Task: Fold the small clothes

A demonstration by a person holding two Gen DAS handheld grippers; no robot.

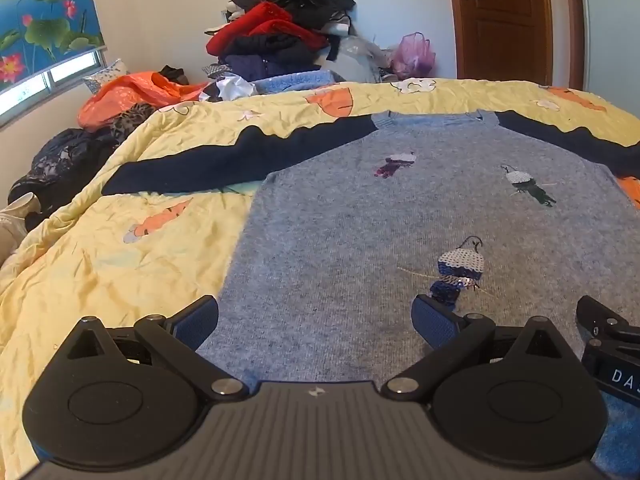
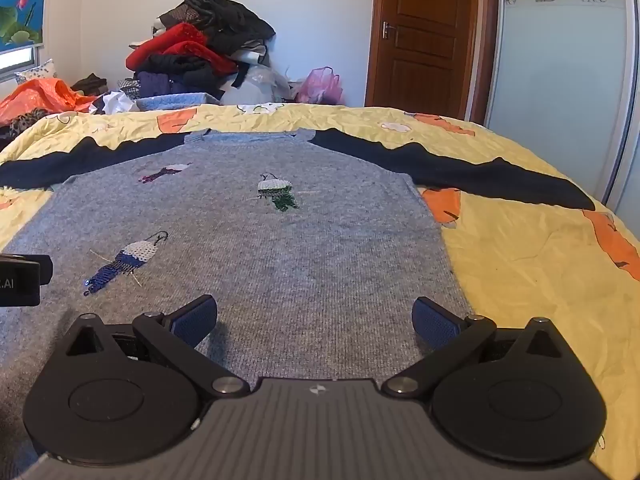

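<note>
Grey knit sweater (image 1: 340, 248) lying spread flat, front up, on the yellow quilt (image 1: 100, 264).

The sweater (image 2: 256, 248) is resting with its hem nearest the cameras and its ribbed blue-grey neckline pointing toward the far edge of the bed. Both dark navy sleeves are stretching outward and slightly down from the shoulders, the left sleeve (image 1: 208, 164) lying across the quilt on one side and the right sleeve (image 2: 460, 168) reaching toward the other edge. Three sequinned figure motifs are showing on the chest: a blue-and-white one (image 2: 124, 264) lowest, a green-and-white one (image 2: 278, 192) and a purple one (image 2: 164, 172) higher up. The body is lying smooth, unfolded, with no visible creases.
</note>
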